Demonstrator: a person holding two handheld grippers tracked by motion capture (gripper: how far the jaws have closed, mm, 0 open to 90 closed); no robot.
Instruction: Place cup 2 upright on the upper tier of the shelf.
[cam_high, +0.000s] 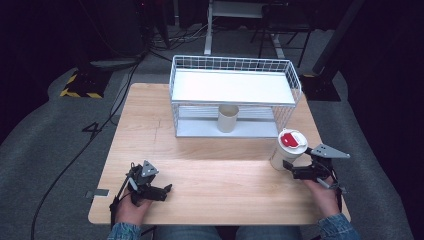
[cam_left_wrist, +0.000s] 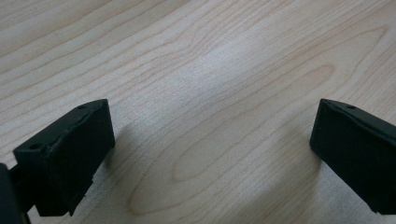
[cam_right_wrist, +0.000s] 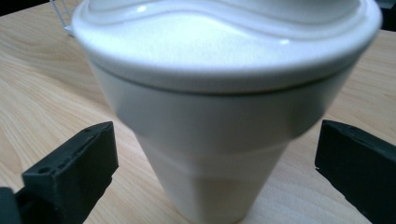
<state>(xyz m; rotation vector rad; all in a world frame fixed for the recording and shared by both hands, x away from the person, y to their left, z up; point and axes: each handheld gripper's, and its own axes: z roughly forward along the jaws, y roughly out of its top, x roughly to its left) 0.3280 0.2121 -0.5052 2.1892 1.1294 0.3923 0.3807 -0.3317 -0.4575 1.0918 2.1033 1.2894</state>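
Observation:
A white lidded cup (cam_high: 287, 150) with a red tab on its lid stands upright at the table's right side. My right gripper (cam_high: 290, 170) is open just in front of it. In the right gripper view the cup (cam_right_wrist: 219, 116) stands between the two jaws, which do not touch it. A second, plain beige cup (cam_high: 227, 118) stands on the lower shelf of a white wire rack (cam_high: 235, 95). My left gripper (cam_high: 167, 189) rests low over the table's front left, open, with bare wood between its jaws (cam_left_wrist: 210, 140).
The wire rack stands at the back middle of the wooden table (cam_high: 210, 175), with a flat white upper shelf. Black cables (cam_high: 75, 155) run over the grey floor to the left. Desk legs and equipment stand in the dark behind.

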